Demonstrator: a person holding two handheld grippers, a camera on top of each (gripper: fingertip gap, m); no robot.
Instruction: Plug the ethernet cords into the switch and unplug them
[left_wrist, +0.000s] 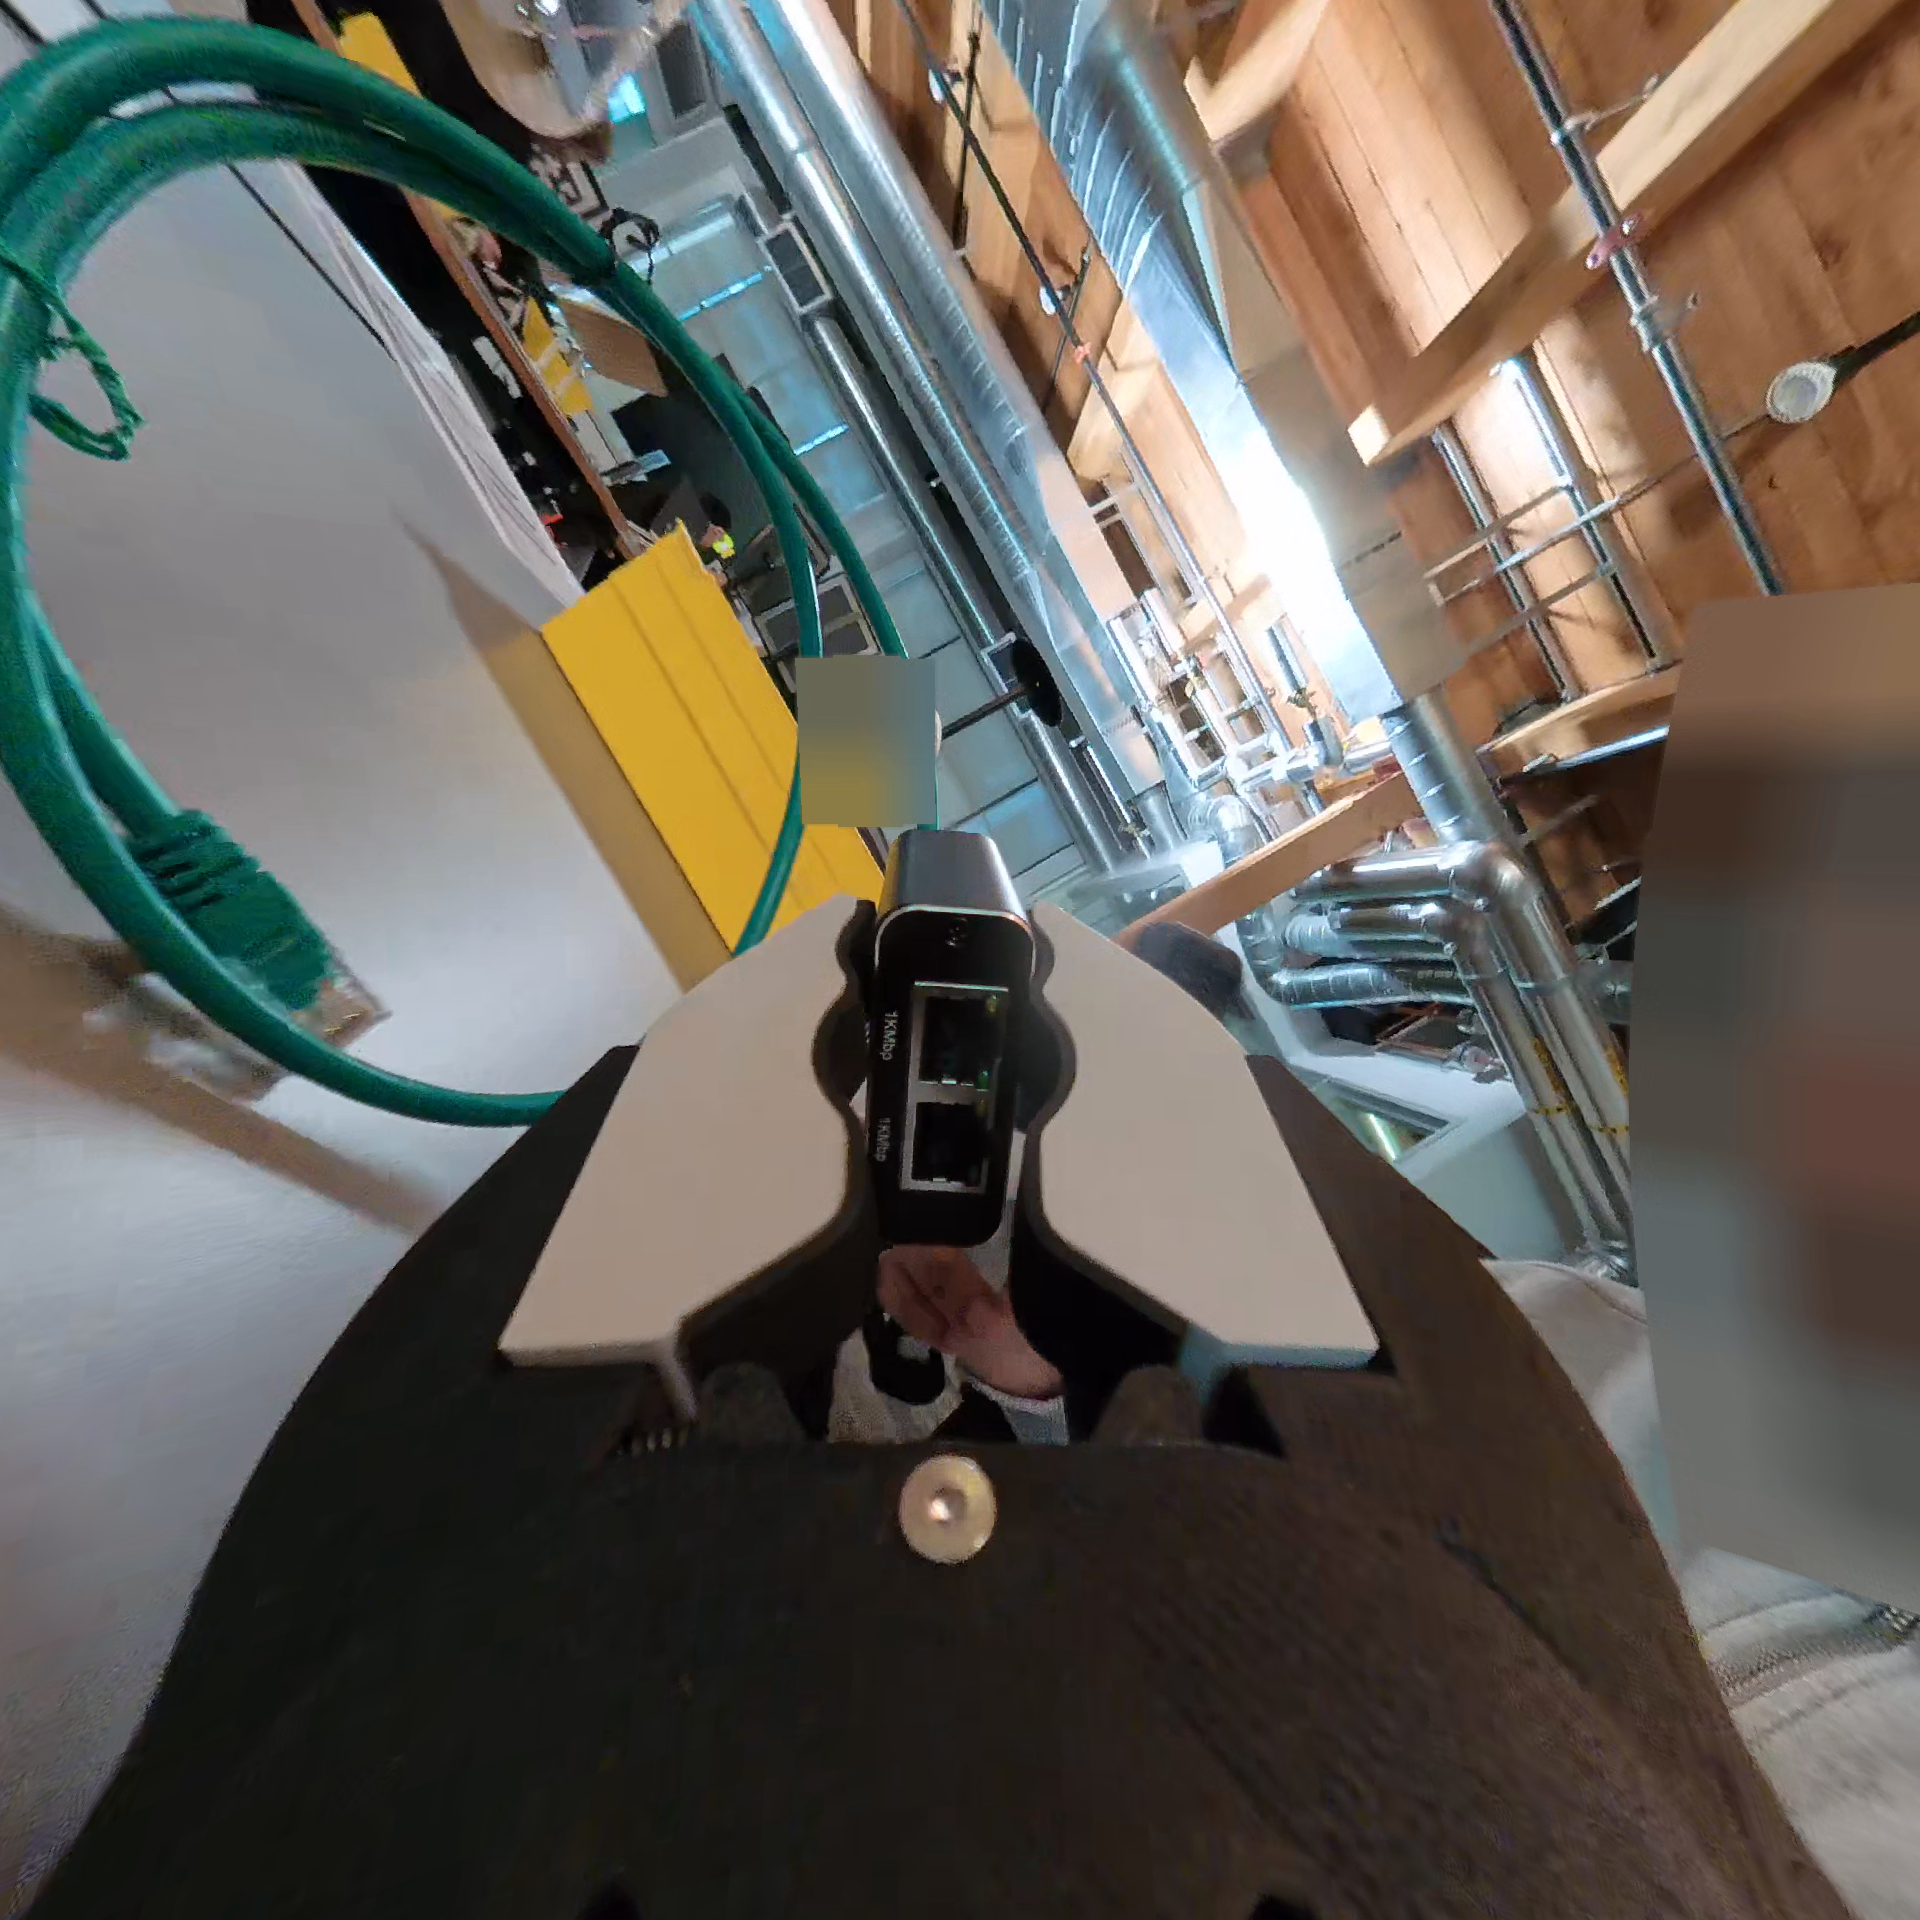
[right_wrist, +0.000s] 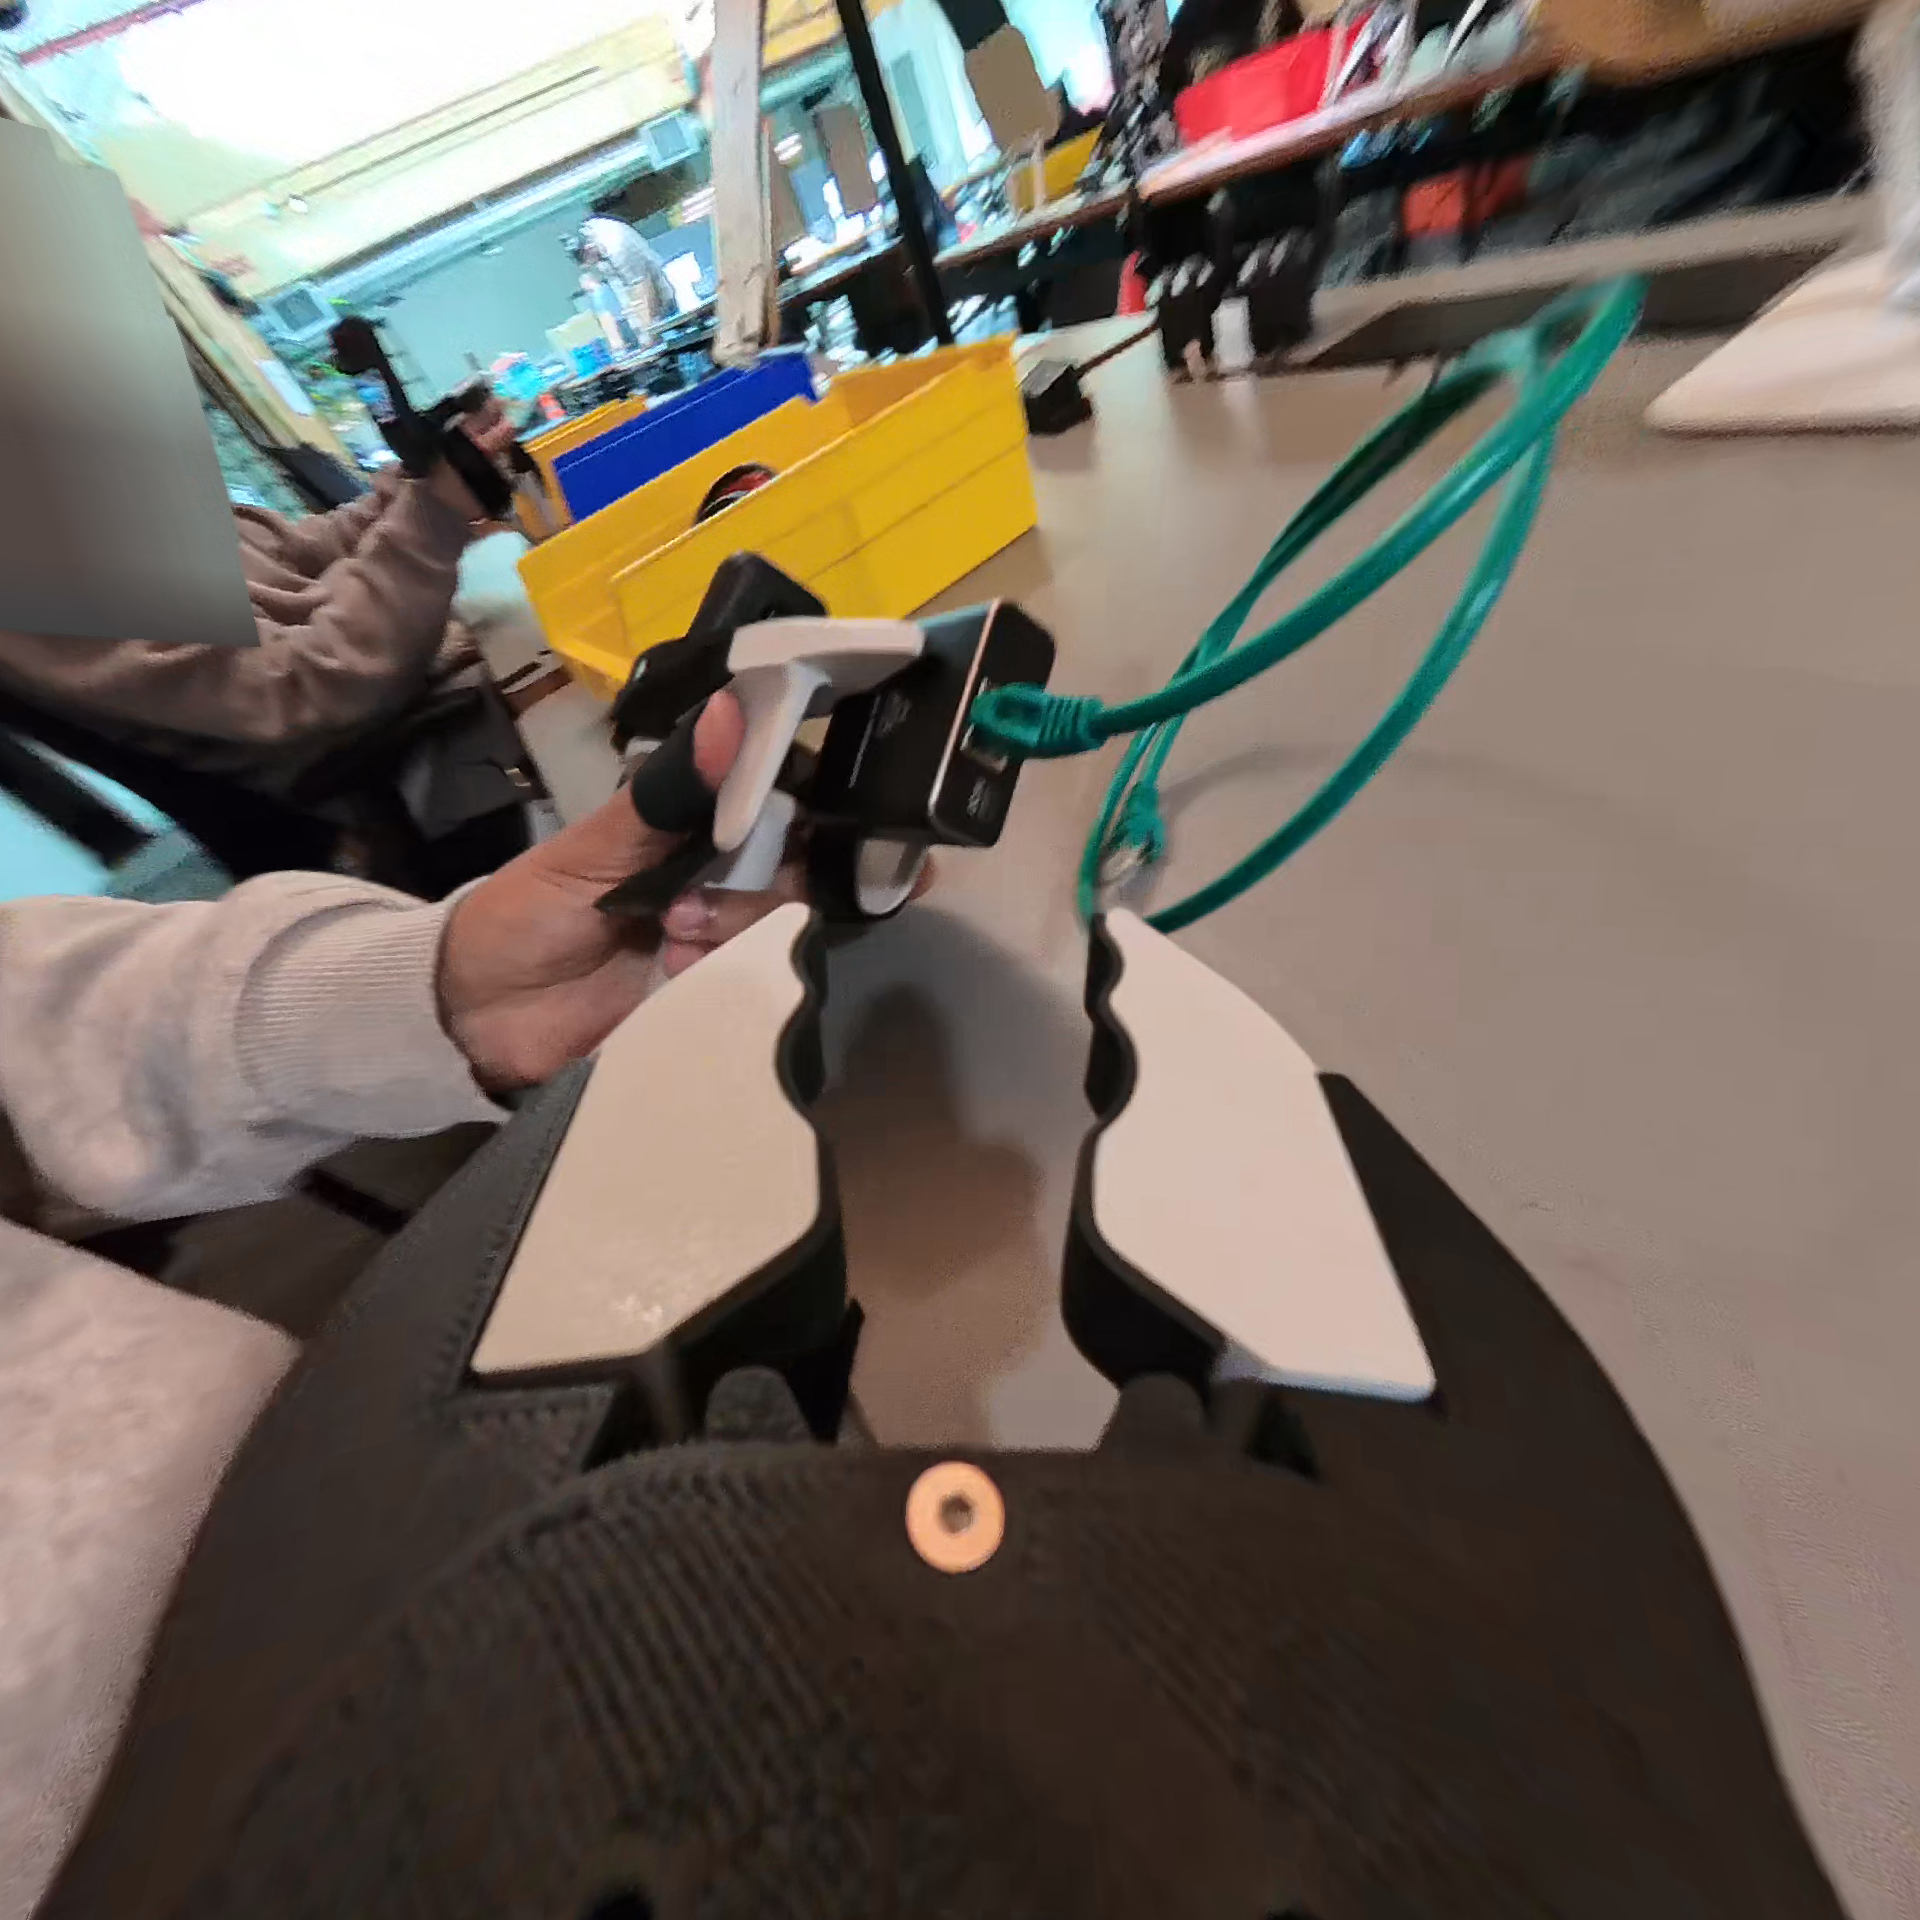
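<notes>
My left gripper (left_wrist: 945, 925) is shut on a small dark switch (left_wrist: 940, 1081), held up in the air. The two ports on the end facing this camera are empty. In the right wrist view the switch (right_wrist: 914, 758) sits between the left gripper's white fingers (right_wrist: 821, 649). One green plug (right_wrist: 1029, 722) is in a port on its far end. The green ethernet cord (right_wrist: 1403, 582) loops away from it. Its other plug (left_wrist: 296, 961) hangs loose, also seen in the right wrist view (right_wrist: 1138, 821). My right gripper (right_wrist: 954, 925) is open and empty, just below and short of the switch.
The grey table (right_wrist: 1507, 1039) lies below. Yellow bins (right_wrist: 831, 499) and a blue bin (right_wrist: 675, 436) stand at the back left. A person's hand (right_wrist: 540, 935) holds the left gripper. Another person's sleeve (right_wrist: 343, 603) is beyond. A white base (right_wrist: 1808, 353) stands at the far right.
</notes>
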